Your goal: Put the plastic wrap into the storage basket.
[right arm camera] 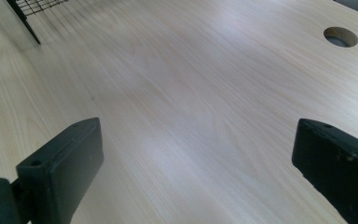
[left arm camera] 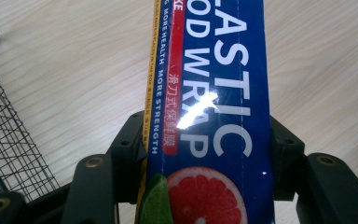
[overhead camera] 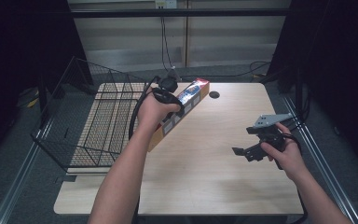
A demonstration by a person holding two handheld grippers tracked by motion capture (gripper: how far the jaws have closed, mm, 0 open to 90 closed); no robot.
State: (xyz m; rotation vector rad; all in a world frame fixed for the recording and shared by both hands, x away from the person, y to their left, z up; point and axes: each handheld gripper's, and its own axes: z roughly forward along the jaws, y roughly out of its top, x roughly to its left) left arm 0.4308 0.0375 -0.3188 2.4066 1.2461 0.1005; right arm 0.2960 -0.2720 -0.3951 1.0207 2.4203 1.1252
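Where the wire basket (overhead camera: pixel 98 121) stands on the left part of the table (overhead camera: pixel 214 158), its mesh floor lies bare and nothing rests inside it; part of its frame overhangs the table's left edge. Just right of the basket, the left gripper (overhead camera: pixel 175 106) clamps a long box of plastic food wrap (overhead camera: pixel 182 112), jaws pressed against the box's two long sides. In the high view the box runs diagonally from near the person's left forearm up toward the far edge, and it appears raised off the tabletop at its far end, though the angle does not settle whether the near end touches the wood. The left gripper view supplies what the high view cannot resolve: the blue face of the box (left arm camera: pixel 214 93) with white lettering, a red side strip, a yellow edge, and a printed grapefruit slice and lime at the bottom, with a corner of the basket mesh (left arm camera: pixel 4 140) at the left. The right gripper (overhead camera: pixel 249 149) hovers over the right part of the table, well apart from the box, jaws spread wide with nothing between them. The right gripper view adds the pale wood grain at close range, a round cable hole (right arm camera: pixel 340 36) at upper right, and a basket corner (right arm camera: pixel 32 9) at upper left.
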